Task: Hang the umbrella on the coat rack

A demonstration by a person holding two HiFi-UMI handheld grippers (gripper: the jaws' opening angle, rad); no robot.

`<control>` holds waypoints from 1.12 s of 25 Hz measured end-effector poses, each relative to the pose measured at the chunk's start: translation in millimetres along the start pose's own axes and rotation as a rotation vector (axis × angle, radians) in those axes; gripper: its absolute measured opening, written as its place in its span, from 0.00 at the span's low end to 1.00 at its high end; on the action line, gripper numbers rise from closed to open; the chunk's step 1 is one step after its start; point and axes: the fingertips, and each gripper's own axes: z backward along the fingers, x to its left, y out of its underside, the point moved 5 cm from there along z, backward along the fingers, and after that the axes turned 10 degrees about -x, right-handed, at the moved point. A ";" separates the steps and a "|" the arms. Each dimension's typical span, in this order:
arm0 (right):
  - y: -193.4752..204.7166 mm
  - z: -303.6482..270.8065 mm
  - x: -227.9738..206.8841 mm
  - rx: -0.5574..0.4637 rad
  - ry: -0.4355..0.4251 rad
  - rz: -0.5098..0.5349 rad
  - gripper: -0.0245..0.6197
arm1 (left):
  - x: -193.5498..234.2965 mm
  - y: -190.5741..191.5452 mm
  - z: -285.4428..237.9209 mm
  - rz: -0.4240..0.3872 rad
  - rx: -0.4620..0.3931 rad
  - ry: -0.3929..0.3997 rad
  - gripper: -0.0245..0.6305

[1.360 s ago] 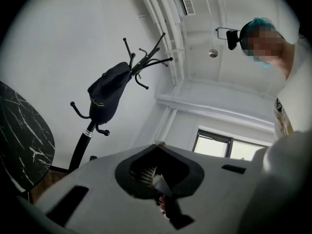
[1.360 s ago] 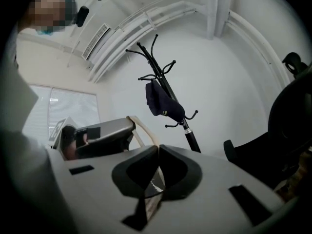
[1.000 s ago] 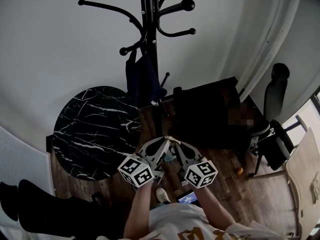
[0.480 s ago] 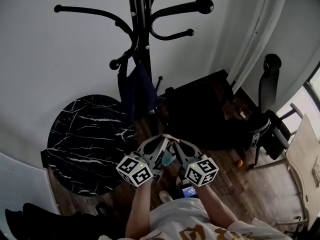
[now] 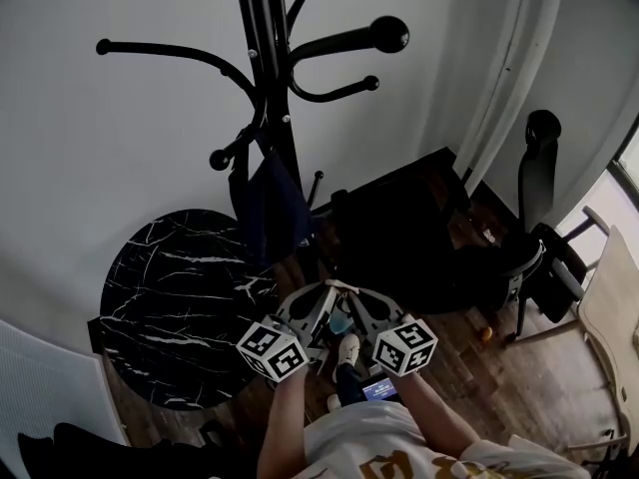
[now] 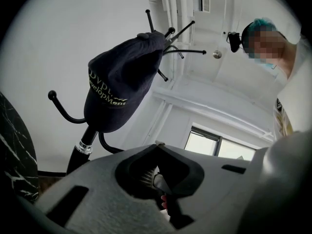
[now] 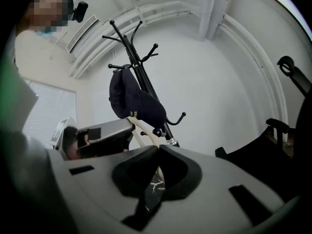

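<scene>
The black coat rack [image 5: 270,88] stands by the white wall, with curved hooks at several heights. A navy cap [image 5: 268,208] with pale lettering hangs from a low hook; it also shows as the cap [image 6: 122,87] and the cap [image 7: 134,104]. I cannot pick out an umbrella in any view. My left gripper [image 5: 327,289] and right gripper [image 5: 349,289] sit tip to tip at waist height, below the rack. Both are shut, the left gripper [image 6: 156,146] and the right gripper [image 7: 158,148] alike, with nothing visible between the jaws.
A round black marble table [image 5: 185,297] lies left of the rack's foot. A dark armchair [image 5: 409,238] stands to its right, then a black office chair [image 5: 534,198] and a pale wooden chair [image 5: 609,317]. My shoe [image 5: 347,347] is on the wood floor.
The head view has shifted, so the rack's upper hooks look larger. A foot has stepped forward under the grippers. Both grippers stay together and shut.
</scene>
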 end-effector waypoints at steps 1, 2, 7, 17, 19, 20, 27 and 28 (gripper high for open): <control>0.0 -0.2 -1.0 0.000 0.002 -0.007 0.06 | 0.1 -0.4 -0.7 0.001 0.000 -0.002 0.07; 0.0 -0.6 -1.9 -0.001 0.002 -0.012 0.06 | 0.8 -0.6 -1.4 -0.001 0.001 -0.003 0.07; 2.2 -5.1 -4.7 0.007 -0.006 -0.016 0.06 | 8.0 1.3 -4.2 -0.009 0.008 -0.008 0.07; 1.7 -18.0 -15.5 0.021 -0.021 -0.021 0.06 | 26.0 1.7 -15.8 -0.003 0.008 -0.013 0.07; 3.0 -21.3 -16.6 0.026 -0.024 -0.025 0.06 | 30.5 1.7 -16.5 0.002 0.005 -0.017 0.07; 3.6 -23.0 -17.1 0.028 -0.025 -0.027 0.06 | 32.6 1.6 -16.8 0.003 0.004 -0.020 0.07; 6.5 -36.2 -25.3 0.038 -0.015 -0.045 0.06 | 44.4 1.2 -15.7 -0.002 0.015 -0.039 0.07; 6.7 -37.4 -26.3 0.040 -0.014 -0.046 0.06 | 45.3 1.4 -15.9 0.000 0.016 -0.040 0.07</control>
